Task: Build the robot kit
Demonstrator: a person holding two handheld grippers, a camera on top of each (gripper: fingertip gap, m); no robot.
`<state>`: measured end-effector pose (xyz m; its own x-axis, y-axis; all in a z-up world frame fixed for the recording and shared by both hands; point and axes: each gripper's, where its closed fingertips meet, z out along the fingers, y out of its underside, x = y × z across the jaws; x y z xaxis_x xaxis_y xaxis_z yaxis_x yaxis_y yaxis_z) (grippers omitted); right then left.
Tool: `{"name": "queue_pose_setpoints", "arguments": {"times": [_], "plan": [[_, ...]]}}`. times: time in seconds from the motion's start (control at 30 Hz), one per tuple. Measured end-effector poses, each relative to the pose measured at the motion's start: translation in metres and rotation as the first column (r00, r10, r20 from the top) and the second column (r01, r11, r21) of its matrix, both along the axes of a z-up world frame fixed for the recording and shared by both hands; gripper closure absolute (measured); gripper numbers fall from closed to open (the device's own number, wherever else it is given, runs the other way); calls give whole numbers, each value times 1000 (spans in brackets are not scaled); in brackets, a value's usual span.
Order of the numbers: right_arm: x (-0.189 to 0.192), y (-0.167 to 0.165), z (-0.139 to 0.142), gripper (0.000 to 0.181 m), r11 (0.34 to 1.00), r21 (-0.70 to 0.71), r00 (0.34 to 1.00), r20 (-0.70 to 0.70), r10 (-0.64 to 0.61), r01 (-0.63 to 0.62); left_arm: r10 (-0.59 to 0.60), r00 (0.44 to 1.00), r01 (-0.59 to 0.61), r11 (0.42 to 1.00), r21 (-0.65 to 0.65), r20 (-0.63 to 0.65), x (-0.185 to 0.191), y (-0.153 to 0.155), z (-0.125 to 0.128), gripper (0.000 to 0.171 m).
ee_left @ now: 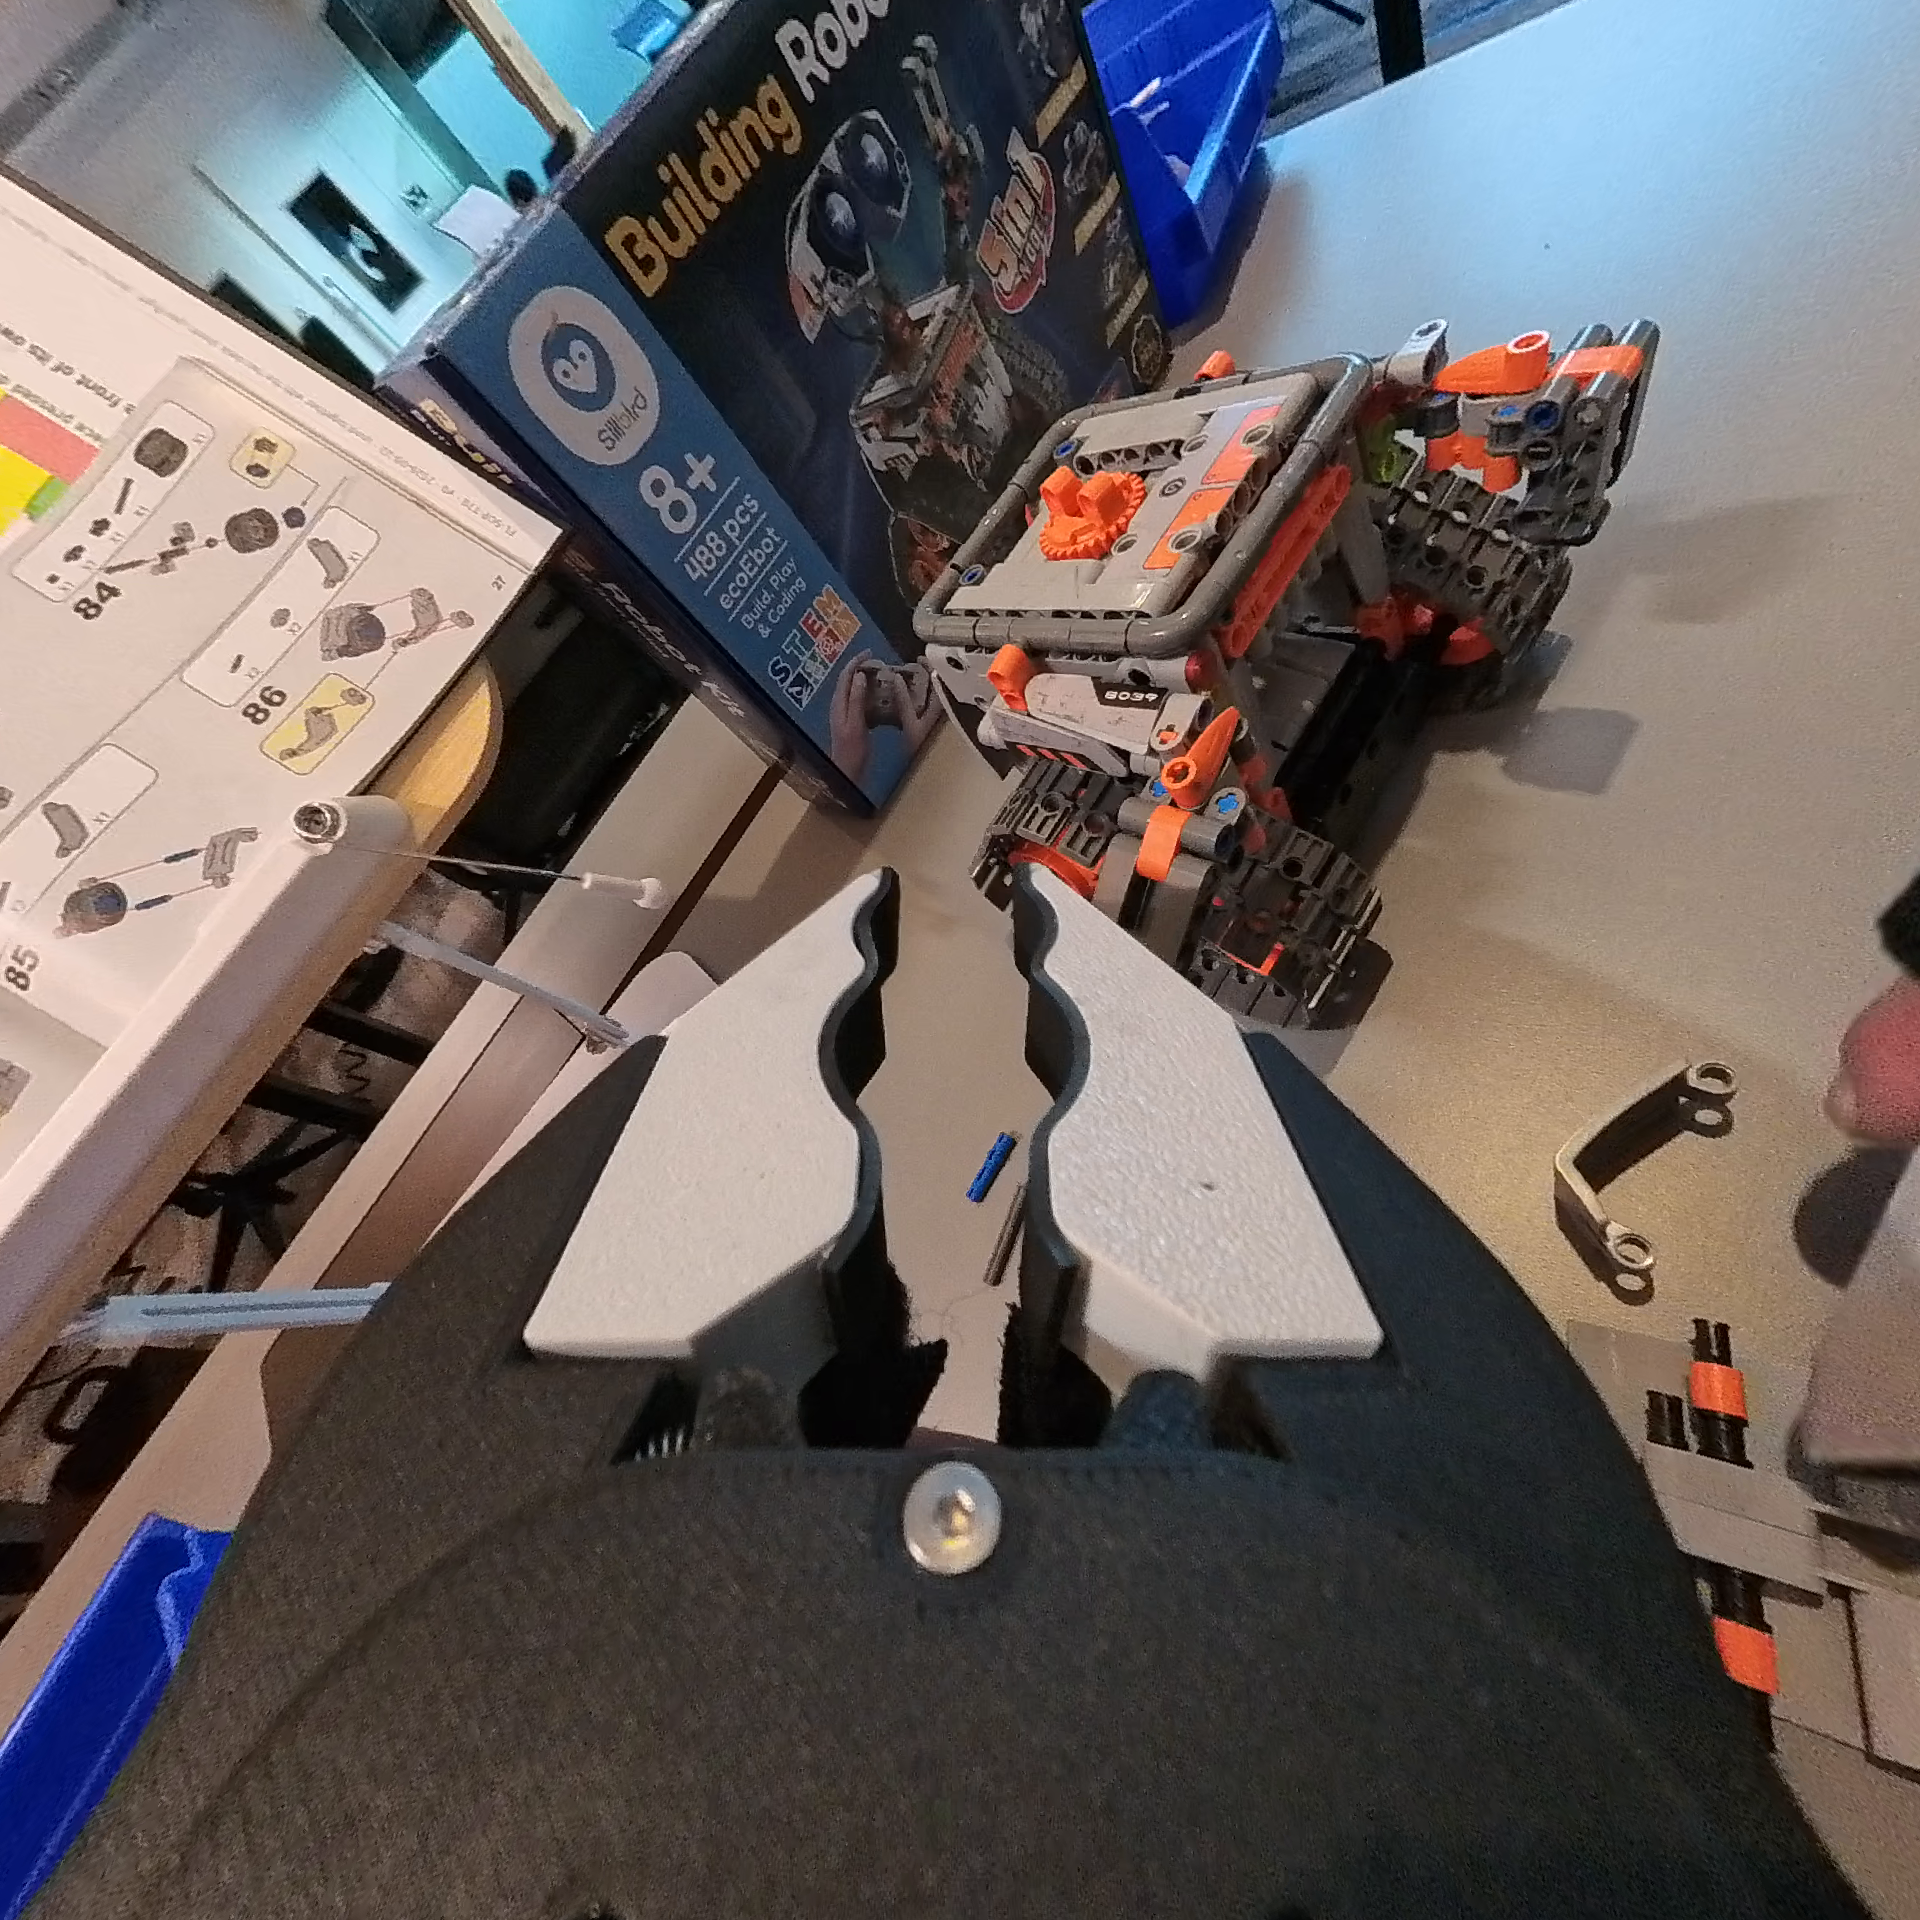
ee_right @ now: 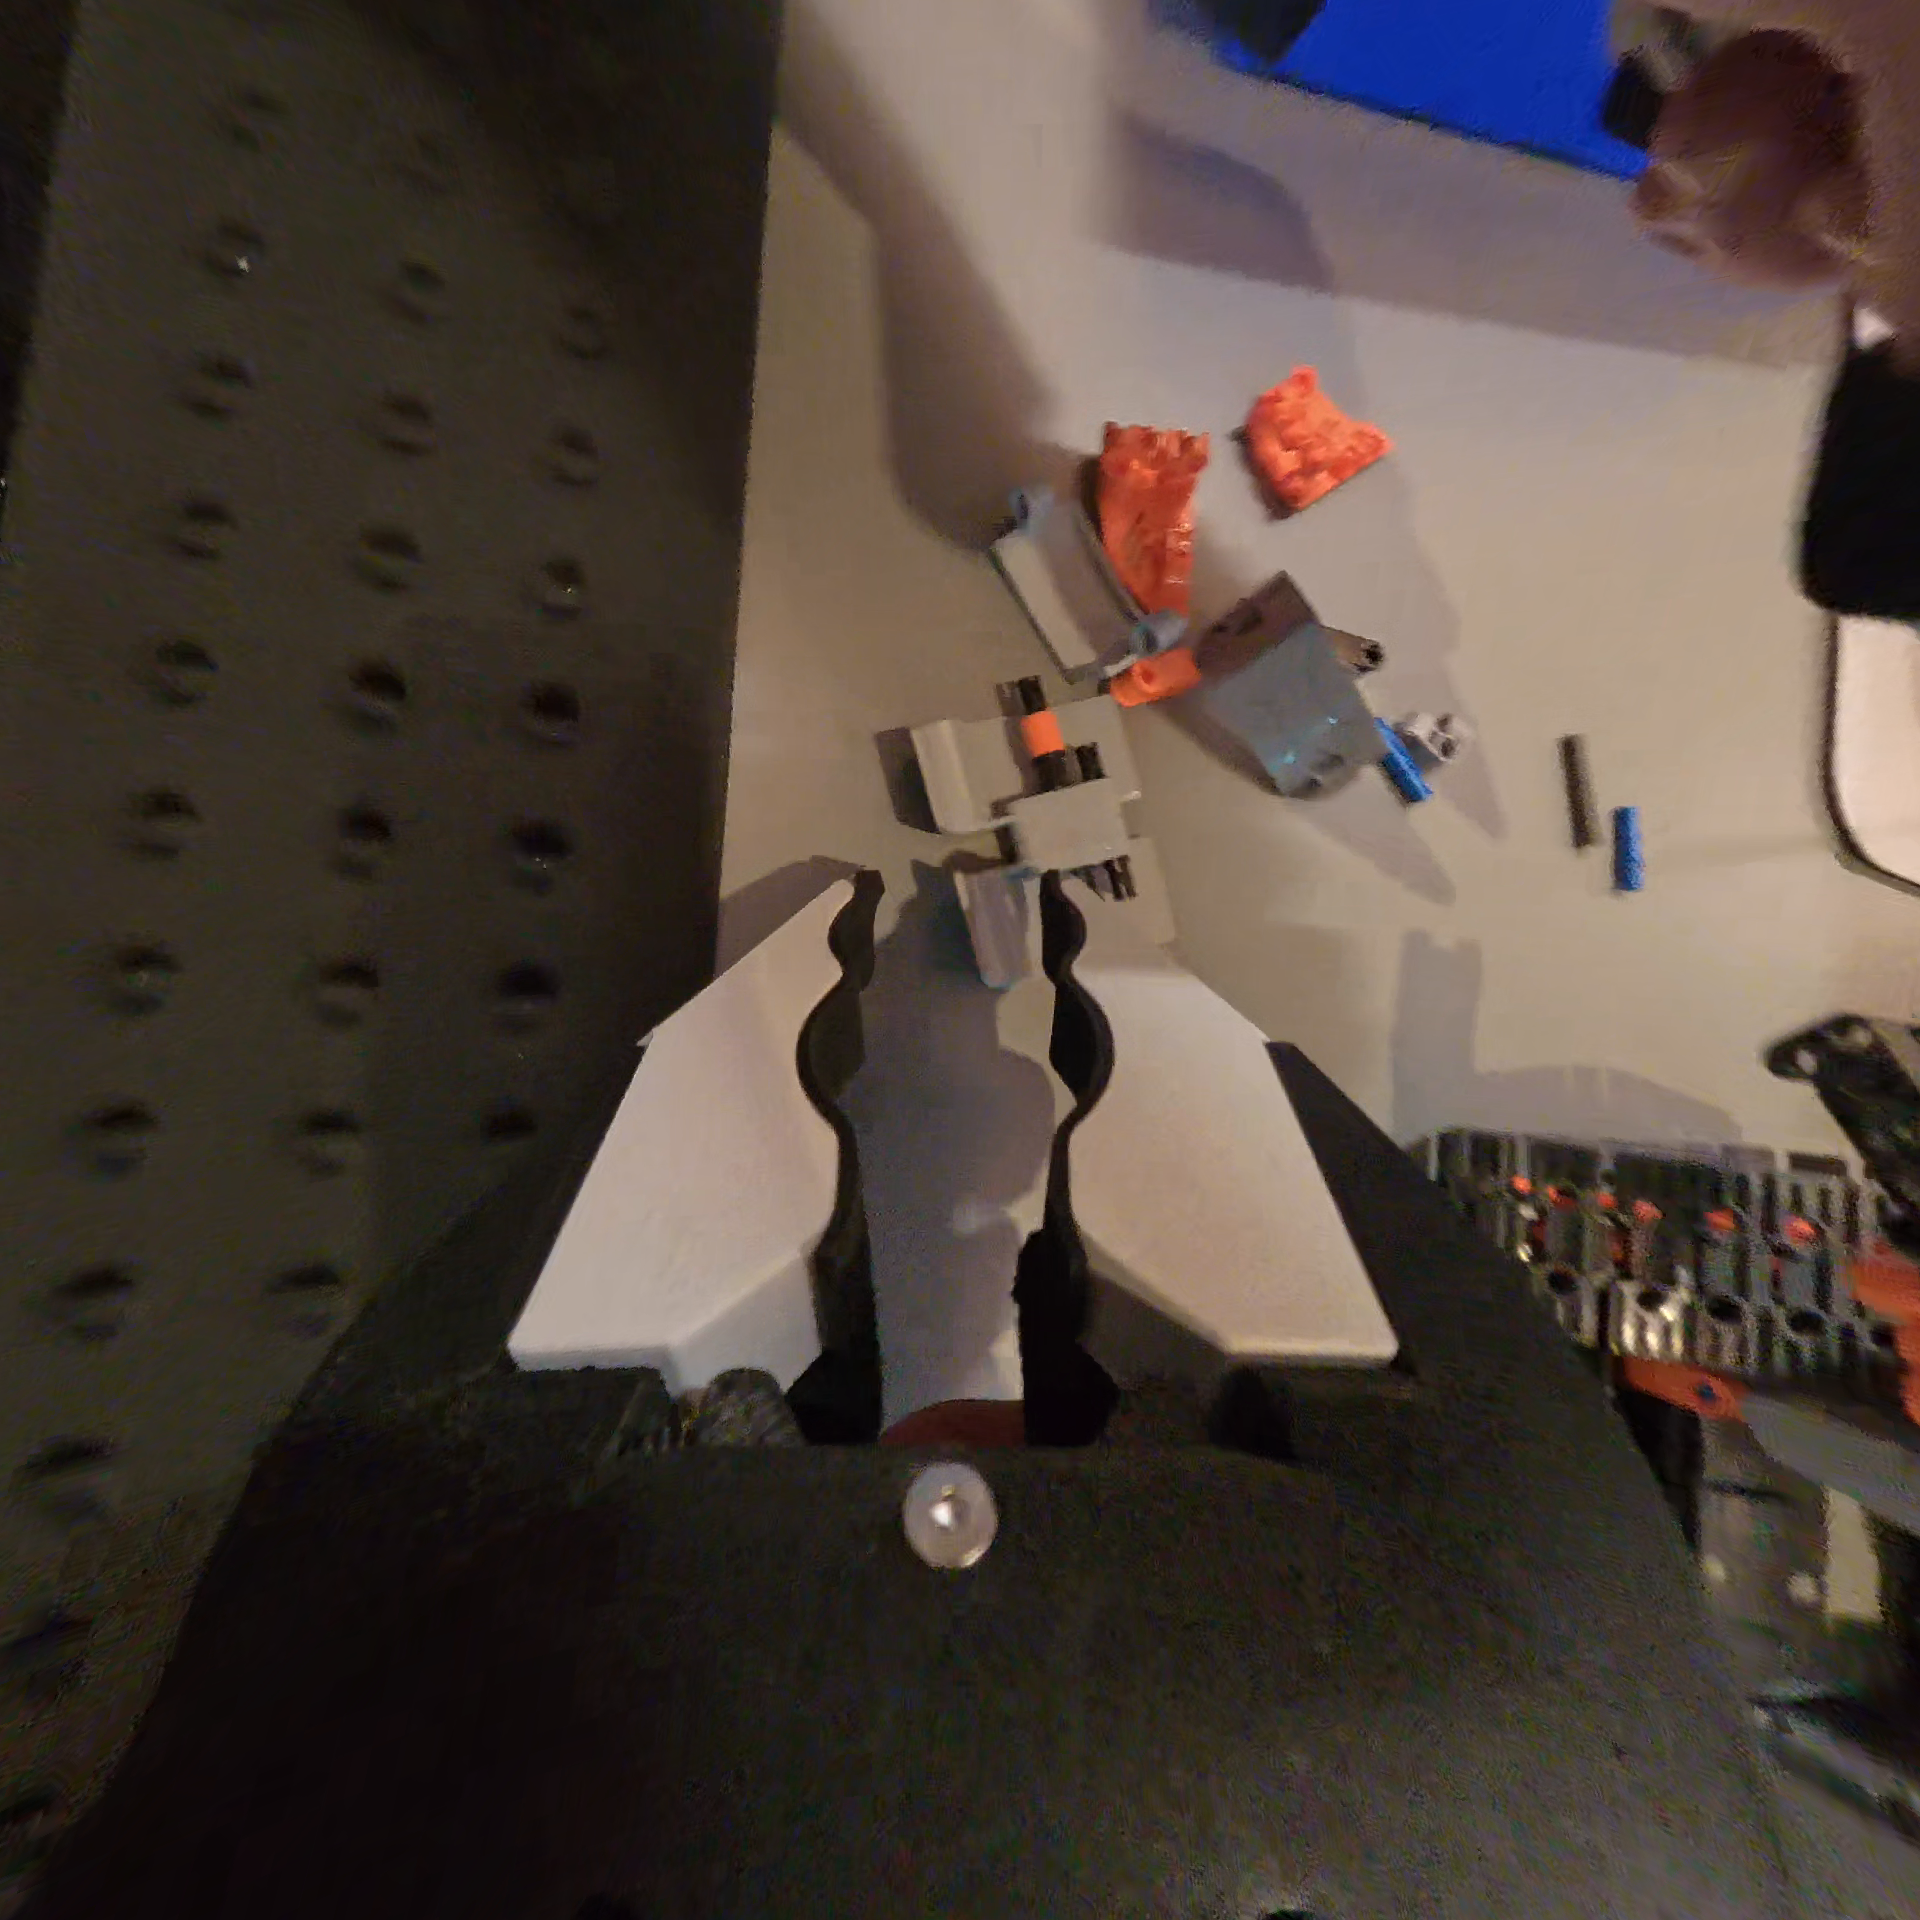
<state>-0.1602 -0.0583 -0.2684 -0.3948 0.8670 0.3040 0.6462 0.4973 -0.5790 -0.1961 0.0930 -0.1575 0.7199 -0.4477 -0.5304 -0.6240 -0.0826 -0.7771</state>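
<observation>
We see left gripper [ee_left: 951, 914] jaws narrowly parted, holding nothing; tracked brick robot [ee_left: 1247, 665] just ahead, blue pin [ee_left: 992, 1166] on table [ee_left: 1662, 208] beneath. Right gripper [ee_right: 961, 894] jaws narrowly parted, empty; grey brick assembly [ee_right: 1023, 800] at its fingertips, contact unclear. Blue bin [ee_left: 1184, 156] contents hidden.

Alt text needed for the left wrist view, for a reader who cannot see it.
The open, empty left gripper hovers over a grey table, aimed at a grey, black and orange tracked brick robot. A small blue pin lies between its fingers; a kit box and instruction booklet stand left.
</observation>
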Motion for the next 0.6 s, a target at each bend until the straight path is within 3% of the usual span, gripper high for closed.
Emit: {"name": "queue_pose_setpoints", "arguments": {"times": [0.13, 0.6], "plan": [[-10, -4, -5, 173, 1000, 18, 1000, -17, 23, -23, -2, 1000, 2, 1000, 4, -3, 1, 0, 0, 152], [-10, 1, 25, 179, 998, -60, 987, -161, -7, -3, 8, 1000, -9, 1000, 1, 16, -3, 3, -2, 152]]}}
